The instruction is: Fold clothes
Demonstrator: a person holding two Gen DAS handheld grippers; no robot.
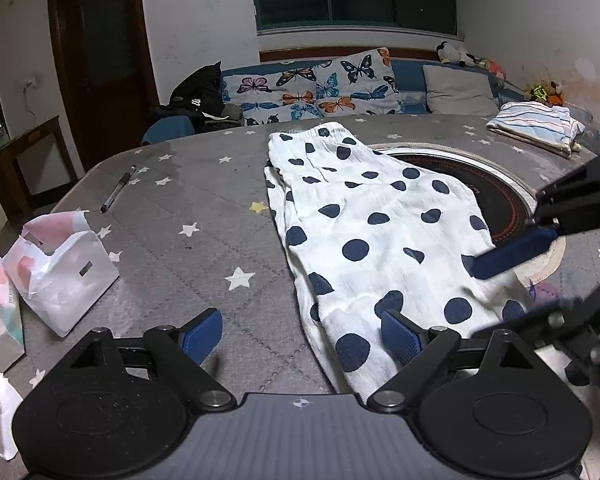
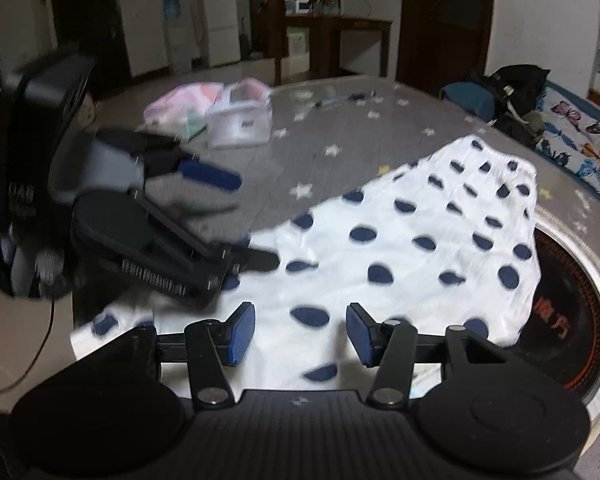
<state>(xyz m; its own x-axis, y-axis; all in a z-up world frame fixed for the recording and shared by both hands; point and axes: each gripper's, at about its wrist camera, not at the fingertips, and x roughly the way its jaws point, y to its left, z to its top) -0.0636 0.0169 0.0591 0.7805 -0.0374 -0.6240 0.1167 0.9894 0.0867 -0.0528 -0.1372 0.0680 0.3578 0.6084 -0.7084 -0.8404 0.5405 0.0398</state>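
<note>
Nearest in the left wrist view, the left hand-held gripper [image 1: 302,338] has its blue pads spread wide, one over bare grey cloth and the other at the near edge of the polka-dot garment [image 1: 380,232], gripping nothing. In the right wrist view the right hand-held gripper [image 2: 301,334] is likewise parted, hovering over the garment's near end with white cloth showing between the pads; whether they touch it cannot be told.

The garment lies fairly flat on the star-printed bench [image 1: 172,248], its elastic waistband at the far end and its right part draped over the dark round inset [image 1: 500,200]. My reading is that this is the start of a fold: both tools line up on the near hem, and the next move calls for closing on that edge at two spots and carrying it toward the waistband.

Left of the garment there is open bench for sweeping an arm. Farther left sit a translucent box [image 1: 66,276] and a pen [image 1: 118,189], well apart from the cloth. At the far right, a folded striped piece [image 1: 536,124] rests near the bench's edge, so the fold should stay short of it
</note>
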